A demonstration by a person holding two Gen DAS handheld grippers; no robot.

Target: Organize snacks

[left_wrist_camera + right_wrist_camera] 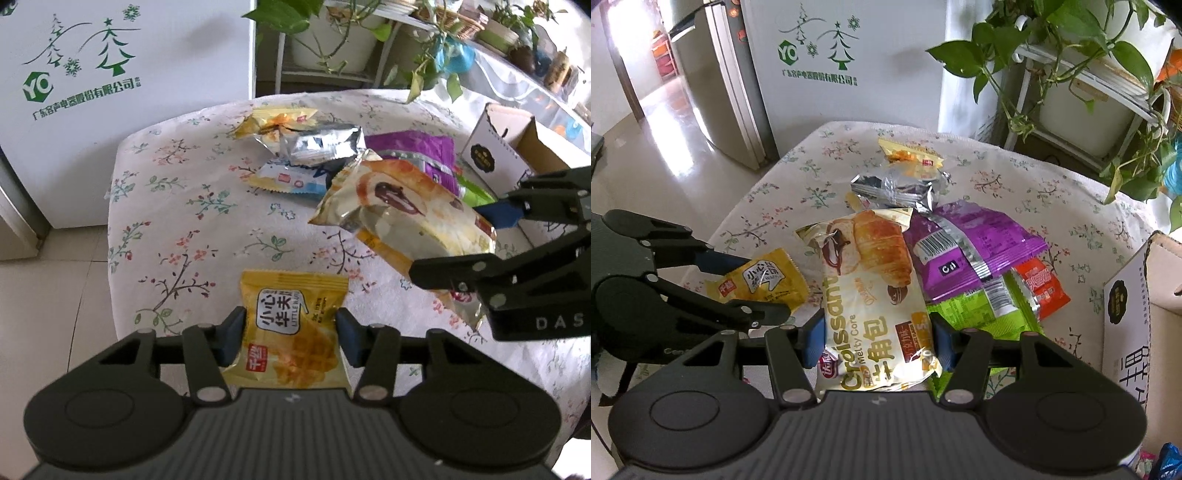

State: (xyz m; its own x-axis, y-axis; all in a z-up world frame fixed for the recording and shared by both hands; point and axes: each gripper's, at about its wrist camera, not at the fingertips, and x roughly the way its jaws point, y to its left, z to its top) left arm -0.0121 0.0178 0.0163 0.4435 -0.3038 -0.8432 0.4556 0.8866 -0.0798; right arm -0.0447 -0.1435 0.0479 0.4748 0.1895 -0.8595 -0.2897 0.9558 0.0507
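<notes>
table (1052, 192): one, round, floral cloth, matte. box (1126, 295): one, white cardboard, open, at table's right edge. croissant pack (871, 280): one, glossy film pillow, over table's middle, clamped in right gripper (879, 345). purple pack (964, 240), green pack (975, 314), foil pack (894, 184): one each, crinkled, on the table behind the croissant pack. waffle pack (291, 325): one, small yellow square, near table's front-left edge, clenched in left gripper (291, 334).

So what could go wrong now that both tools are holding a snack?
The left tool pinches the yellow waffle packet by its sides, so the waffle inside might crack. The right tool grips only one end of the long croissant bag, which could sag or slip out. The two tools are close together and might bump on the way to the cardboard box.
</notes>
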